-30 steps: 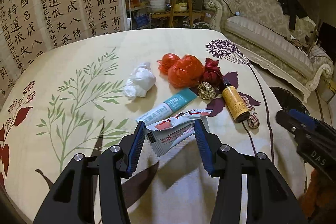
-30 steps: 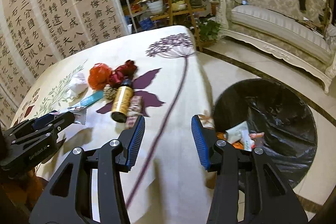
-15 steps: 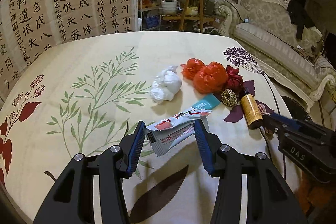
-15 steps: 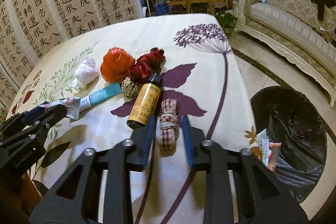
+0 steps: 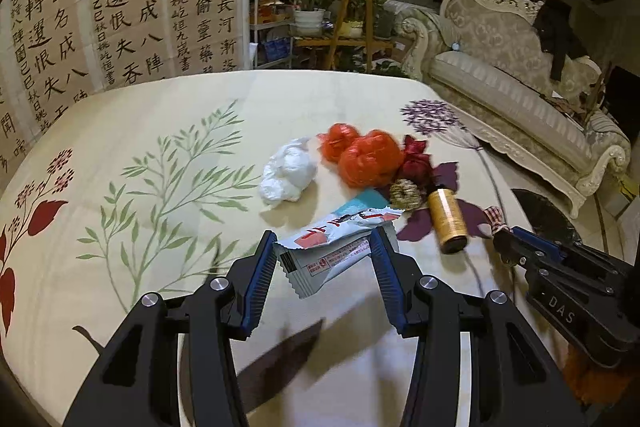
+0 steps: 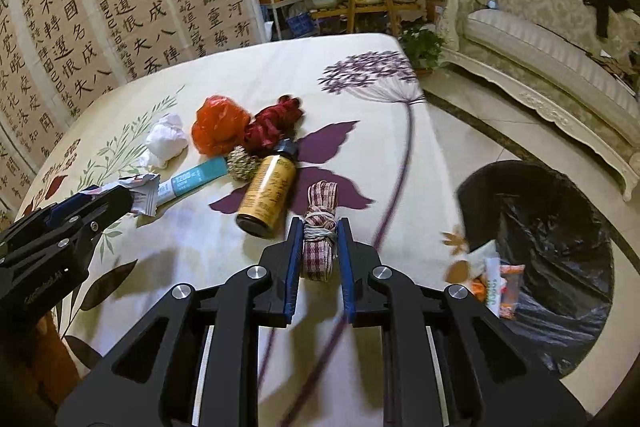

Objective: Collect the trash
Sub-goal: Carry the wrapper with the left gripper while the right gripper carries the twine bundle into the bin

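the right tool [image 6: 319, 247] has just been closing and now clamps a rolled checked cloth bundle [image 6: 319, 227]; the left tool [image 5: 326, 259] grips a crinkled white snack wrapper [image 5: 332, 247] above the floral-clothed table [image 5: 160, 131].

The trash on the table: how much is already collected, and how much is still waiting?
Done: a few wrappers lie in the bin. In hand: the left gripper holds a snack wrapper, and the right gripper, whose jaws have just been closing, clamps the checked cloth roll. Left on the table: white tissue, orange bag, red wad, teal packet, gold ball, bottle.
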Demonstrator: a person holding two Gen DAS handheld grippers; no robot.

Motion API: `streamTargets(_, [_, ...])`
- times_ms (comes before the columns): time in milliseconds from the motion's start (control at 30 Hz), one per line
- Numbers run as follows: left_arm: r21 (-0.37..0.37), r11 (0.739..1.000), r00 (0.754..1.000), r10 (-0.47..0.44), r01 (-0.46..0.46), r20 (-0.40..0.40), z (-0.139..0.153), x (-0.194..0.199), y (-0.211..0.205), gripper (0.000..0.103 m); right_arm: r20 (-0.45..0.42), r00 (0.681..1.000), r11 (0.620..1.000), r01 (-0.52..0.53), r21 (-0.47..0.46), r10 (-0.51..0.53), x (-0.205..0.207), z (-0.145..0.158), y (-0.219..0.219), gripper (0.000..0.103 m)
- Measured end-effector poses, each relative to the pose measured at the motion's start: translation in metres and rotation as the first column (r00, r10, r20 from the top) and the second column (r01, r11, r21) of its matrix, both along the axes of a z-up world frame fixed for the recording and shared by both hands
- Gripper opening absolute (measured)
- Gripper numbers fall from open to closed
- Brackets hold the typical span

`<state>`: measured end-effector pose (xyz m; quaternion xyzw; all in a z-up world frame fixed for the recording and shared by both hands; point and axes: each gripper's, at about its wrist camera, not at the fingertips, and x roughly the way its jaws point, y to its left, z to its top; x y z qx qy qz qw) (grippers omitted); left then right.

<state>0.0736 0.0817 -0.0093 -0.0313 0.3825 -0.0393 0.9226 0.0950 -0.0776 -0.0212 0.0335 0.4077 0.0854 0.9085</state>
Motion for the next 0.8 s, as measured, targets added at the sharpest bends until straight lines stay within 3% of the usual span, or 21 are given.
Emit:
streamTargets(400, [-0.015, 0.987, 0.987, -0.159, 0.160, 0.032, 0.012, -0.005, -0.074, 0.048, 0.037, 0.982, 0.983, 0.184, -0.013, -0.183, -0.027, 0.006, -0.080, 0.017])
streamTargets(800, [0.009, 0.940, 0.939, -0.342, 0.342, 0.033, 0.003, 0.003, -0.175, 0.048, 0.025, 0.939, 0.939, 0.344, 0.003, -0.344, -0.046, -0.012, -0.151, 0.017])
